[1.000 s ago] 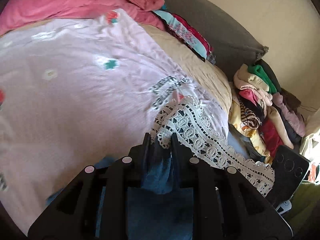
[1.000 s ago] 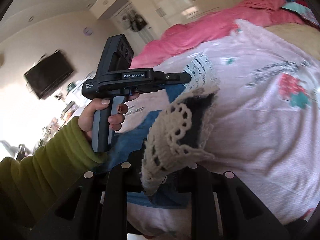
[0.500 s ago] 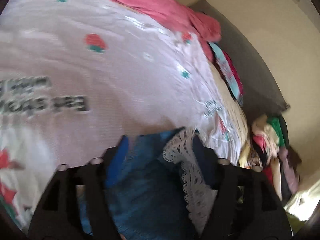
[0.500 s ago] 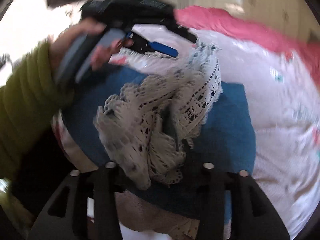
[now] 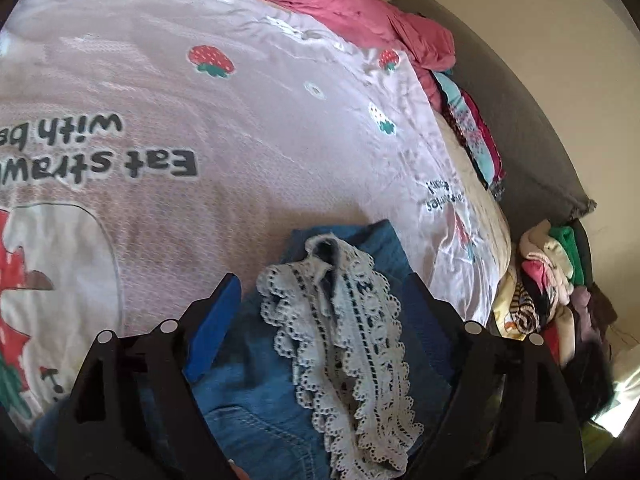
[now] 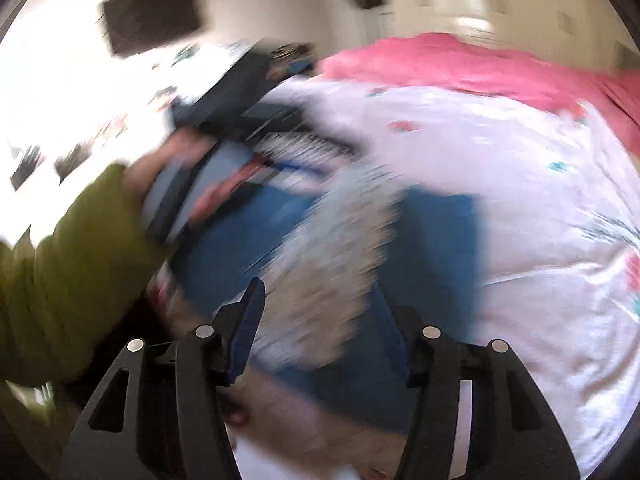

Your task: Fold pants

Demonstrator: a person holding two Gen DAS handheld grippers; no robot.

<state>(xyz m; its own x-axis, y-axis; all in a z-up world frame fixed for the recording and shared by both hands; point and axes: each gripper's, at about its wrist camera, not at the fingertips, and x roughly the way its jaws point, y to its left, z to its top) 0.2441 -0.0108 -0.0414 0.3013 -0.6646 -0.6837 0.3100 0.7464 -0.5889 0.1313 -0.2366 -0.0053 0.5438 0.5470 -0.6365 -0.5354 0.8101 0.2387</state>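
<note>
Blue denim pants (image 5: pixel 248 412) with white lace trim (image 5: pixel 352 344) lie folded on the pink strawberry bedspread (image 5: pixel 240 120). My left gripper (image 5: pixel 320 292) is open, its fingers spread to either side of the lace, just above the pants. In the blurred right wrist view the pants (image 6: pixel 436 240) and lace (image 6: pixel 332 264) lie ahead of my right gripper (image 6: pixel 320 300), which is open and empty. The left gripper (image 6: pixel 240 120), in a hand with a green sleeve, shows there at the left.
A pink blanket (image 5: pixel 340 4) lies along the far side of the bed. A pile of mixed clothes (image 5: pixel 552 288) sits beside the bed at the right, next to a grey headboard (image 5: pixel 520 112). A dark wall screen (image 6: pixel 152 16) hangs in the room behind.
Both grippers have let go of the pants and opened. The lace-trimmed legs now lie folded on the bed. The right gripper is moving fast; its view is blurred.
</note>
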